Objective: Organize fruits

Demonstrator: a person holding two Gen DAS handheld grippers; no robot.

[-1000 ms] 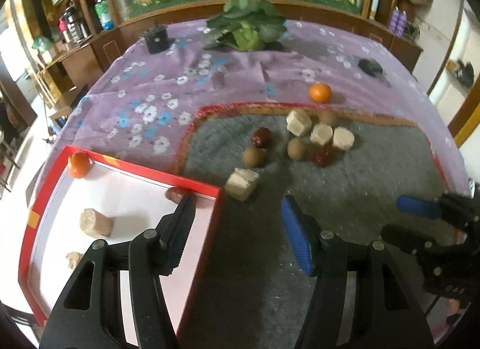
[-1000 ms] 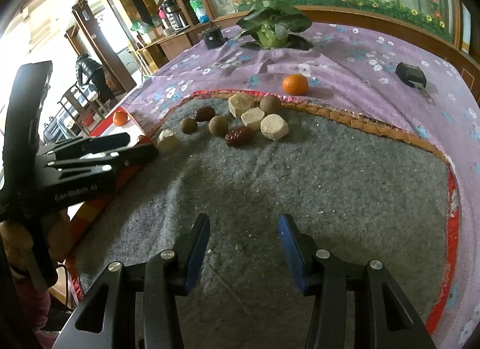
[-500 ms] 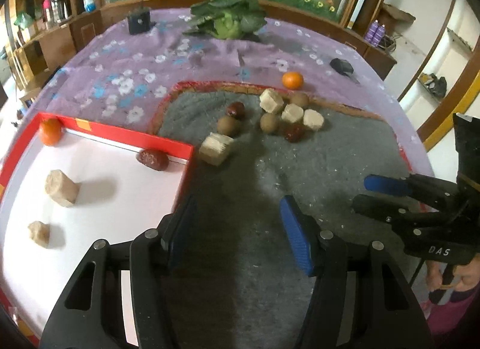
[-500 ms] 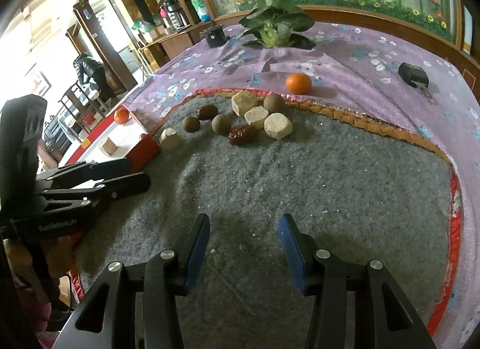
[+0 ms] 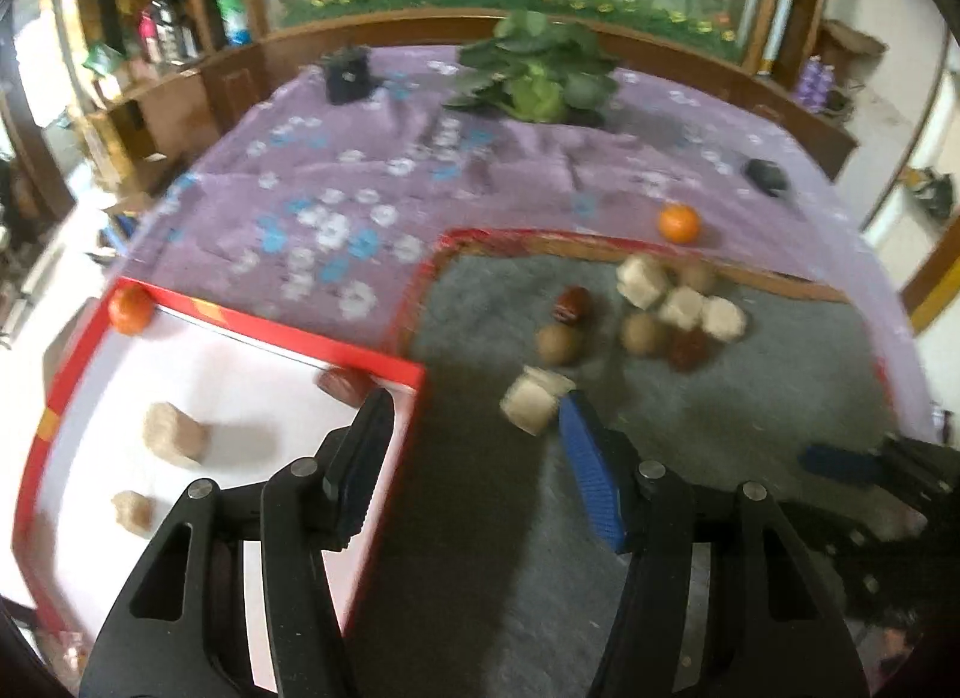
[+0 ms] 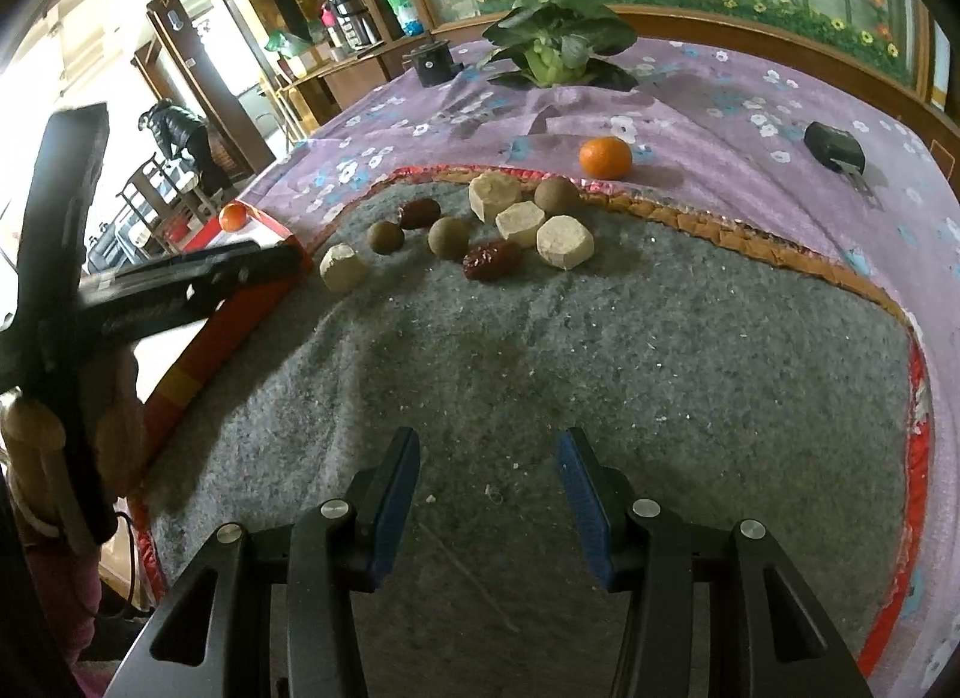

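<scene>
Red tray (image 5: 384, 365): orange (image 5: 131, 309), date (image 5: 345, 385), 2 beige chunks (image 5: 174, 434).

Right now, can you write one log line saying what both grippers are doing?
left gripper: open, empty, by pale cut fruit chunk | right gripper: open, empty, over grey felt mat | red-rimmed white tray: some fruit inside

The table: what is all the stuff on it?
Tray: one, red rim, white inside, left edge.
Mat: one, grey, on purple flowered cloth.
Oranges: two; one in the tray corner, one on the cloth.
Pale chunks: six; two in the tray, four on the mat.
Red dates: three; one in the tray, two on the mat.
Brown balls: three, on the mat.
Plant: one, green, far side.
Left gripper: open, empty.
Right gripper: open, empty.
</scene>
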